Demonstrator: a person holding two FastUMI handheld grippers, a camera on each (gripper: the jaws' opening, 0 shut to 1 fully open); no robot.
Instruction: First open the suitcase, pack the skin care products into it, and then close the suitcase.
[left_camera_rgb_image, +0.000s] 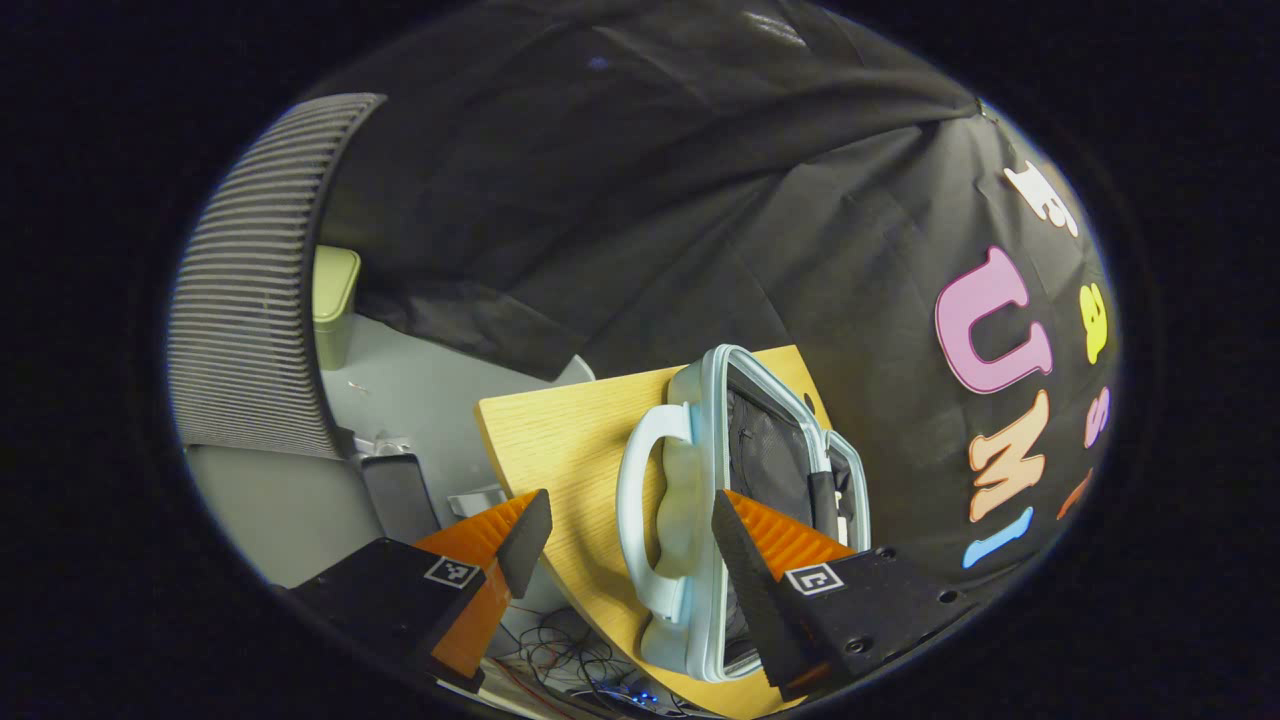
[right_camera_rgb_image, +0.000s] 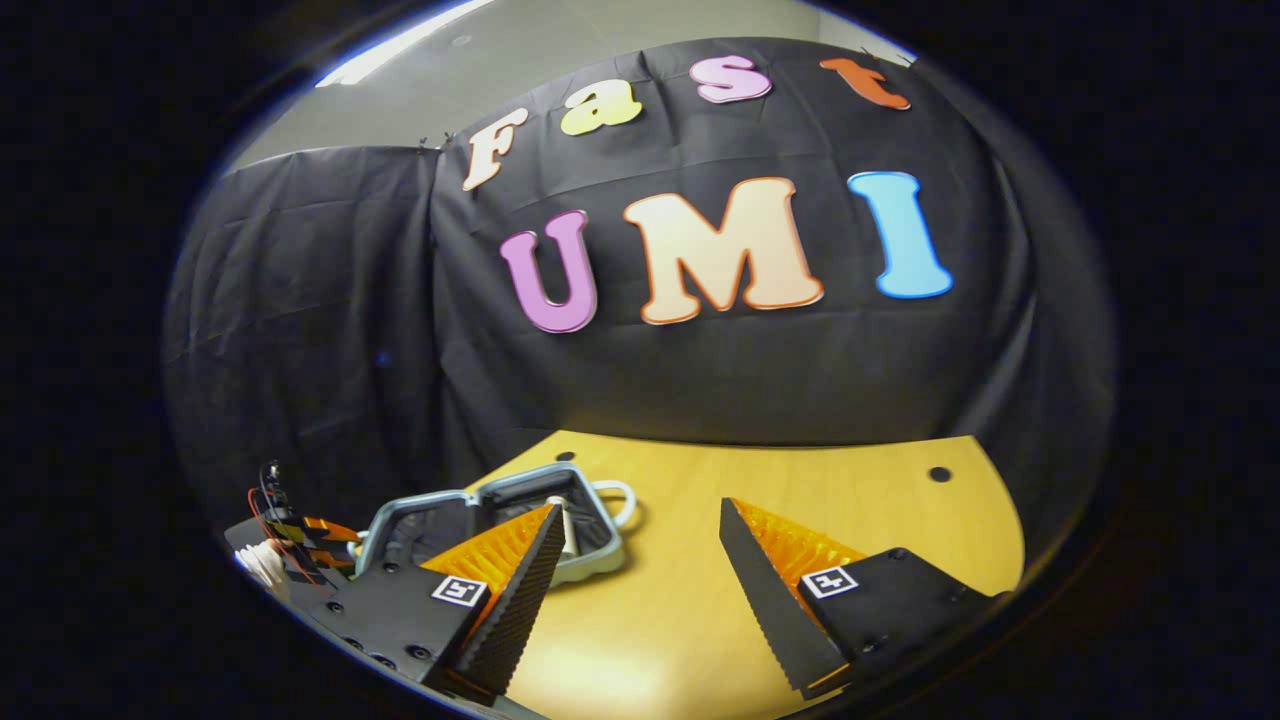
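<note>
So the small pale blue hard-shell suitcase (left_camera_rgb_image: 700, 500) with a rounded moulded handle sat open on the light wooden table (left_camera_rgb_image: 560, 450), its dark mesh lining showing, long axis running roughly 12 to 6 in the left gripper view. The left gripper (left_camera_rgb_image: 630, 545) had its jaws spread wide, gripping nothing, straddling the handle. In the right gripper view the suitcase (right_camera_rgb_image: 500, 520) was at about 8 o'clock, and the right gripper (right_camera_rgb_image: 640, 570) gaped wide over bare tabletop (right_camera_rgb_image: 850, 490), holding nothing. Couldn't read any labels.

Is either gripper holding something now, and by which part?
Nothing is held: left gripper and right gripper are open, apart from the pale blue open suitcase.
</note>
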